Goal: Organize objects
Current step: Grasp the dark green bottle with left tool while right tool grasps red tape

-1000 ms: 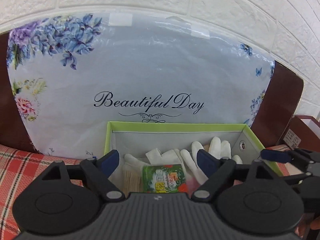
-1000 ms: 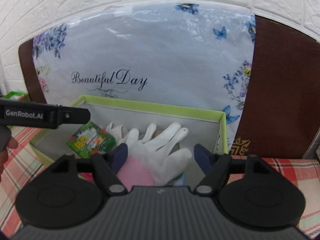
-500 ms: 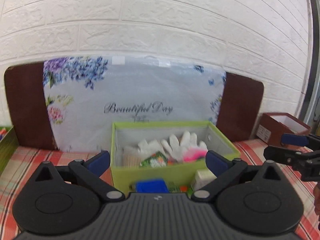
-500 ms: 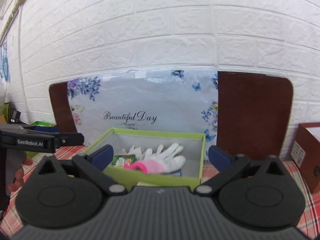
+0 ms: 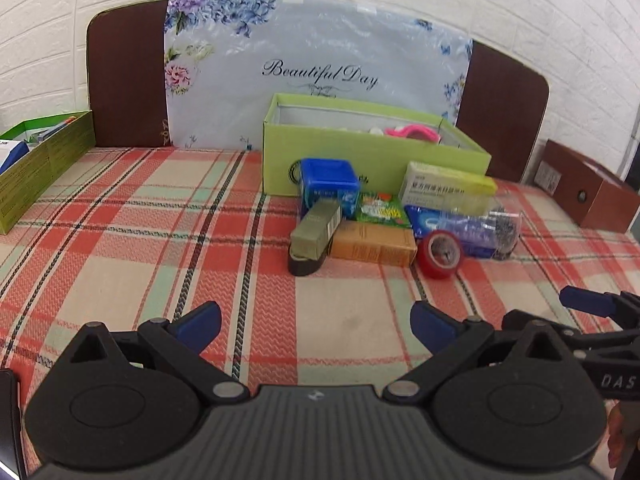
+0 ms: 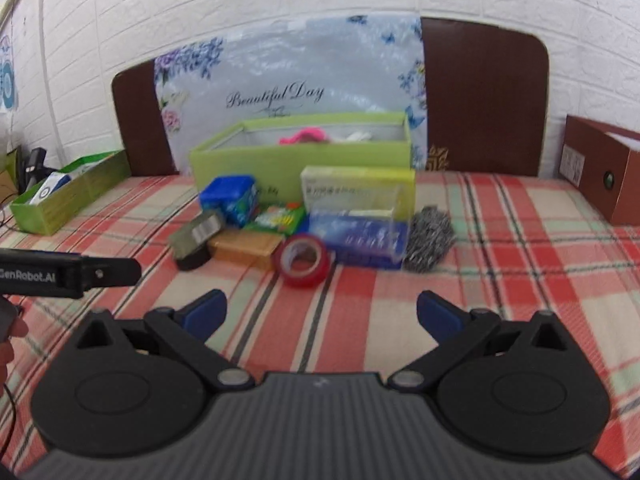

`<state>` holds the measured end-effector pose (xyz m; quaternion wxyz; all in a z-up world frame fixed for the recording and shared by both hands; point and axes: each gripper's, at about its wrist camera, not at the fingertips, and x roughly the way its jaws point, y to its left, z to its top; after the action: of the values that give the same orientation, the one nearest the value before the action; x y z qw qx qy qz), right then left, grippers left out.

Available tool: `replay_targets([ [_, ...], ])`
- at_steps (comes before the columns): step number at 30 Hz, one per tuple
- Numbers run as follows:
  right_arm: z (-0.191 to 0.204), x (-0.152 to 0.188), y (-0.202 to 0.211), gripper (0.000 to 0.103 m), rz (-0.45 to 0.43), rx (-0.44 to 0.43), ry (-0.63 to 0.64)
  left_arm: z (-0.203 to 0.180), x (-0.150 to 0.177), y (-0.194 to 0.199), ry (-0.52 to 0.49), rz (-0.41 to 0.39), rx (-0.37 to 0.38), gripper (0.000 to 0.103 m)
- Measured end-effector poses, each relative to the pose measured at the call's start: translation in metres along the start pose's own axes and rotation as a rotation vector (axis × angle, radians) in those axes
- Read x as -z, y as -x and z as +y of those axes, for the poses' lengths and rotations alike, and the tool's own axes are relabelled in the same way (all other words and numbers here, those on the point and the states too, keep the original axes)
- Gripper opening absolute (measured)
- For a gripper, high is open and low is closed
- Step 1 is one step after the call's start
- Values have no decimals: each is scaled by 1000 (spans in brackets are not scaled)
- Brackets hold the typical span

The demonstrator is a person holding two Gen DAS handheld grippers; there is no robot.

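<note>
both jaws wide — red tape roll (image 6: 303, 260) ahead

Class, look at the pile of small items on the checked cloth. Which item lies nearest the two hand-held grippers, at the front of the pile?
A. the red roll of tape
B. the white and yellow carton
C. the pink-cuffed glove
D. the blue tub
A: the red roll of tape sits at the pile's front edge, while the blue tub and the white and yellow carton stand further back against the green box.

Bare plaid tabletop (image 5: 120, 248) lies open ahead of both tools. A clutter of small boxes (image 5: 372, 244) and a red tape roll (image 5: 440, 253) blocks the way to the green box (image 5: 360, 148) behind it.
</note>
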<state>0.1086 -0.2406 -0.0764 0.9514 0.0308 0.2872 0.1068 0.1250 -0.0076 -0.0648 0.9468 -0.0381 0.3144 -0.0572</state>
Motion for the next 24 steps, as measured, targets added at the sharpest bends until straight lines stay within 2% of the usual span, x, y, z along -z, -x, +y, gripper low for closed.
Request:
replay_targets([
  [4, -3, 5, -5, 103, 24, -46, 3, -1, -13, -16, 51, -9, -12, 100],
  [6, -5, 2, -9, 100, 44, -63, 21, 0, -25, -28, 63, -14, 3, 94],
  [8, -6, -2, -15, 97, 47, -60, 45, 0, -38, -43, 54, -24, 20, 89],
  [11, -9, -6, -31, 89, 64, -61, 24, -1, -52, -69, 26, 21, 24, 74],
  [14, -7, -10, -48, 87, 83, -73, 10, -1, -61, -88, -18, 29, 16, 72],
  [16, -2, -14, -61, 83, 93, -74, 29, 1, -65, -96, -18, 32, 28, 67],
  [17, 0, -17, -68, 81, 98, -68, 39, 3, -66, -100, -12, 37, 51, 55],
  [18, 2, -20, -76, 81, 103, -61, 48, 5, -67, -104, -9, 52, 78, 34],
  [19, 3, -22, -82, 79, 109, -52, 50, 6, -66, -107, -10, 71, 100, 23],
  [24, 7, -29, -107, 63, 123, -12, 77, 16, -63, -99, 14, 89, 165, 23],
])
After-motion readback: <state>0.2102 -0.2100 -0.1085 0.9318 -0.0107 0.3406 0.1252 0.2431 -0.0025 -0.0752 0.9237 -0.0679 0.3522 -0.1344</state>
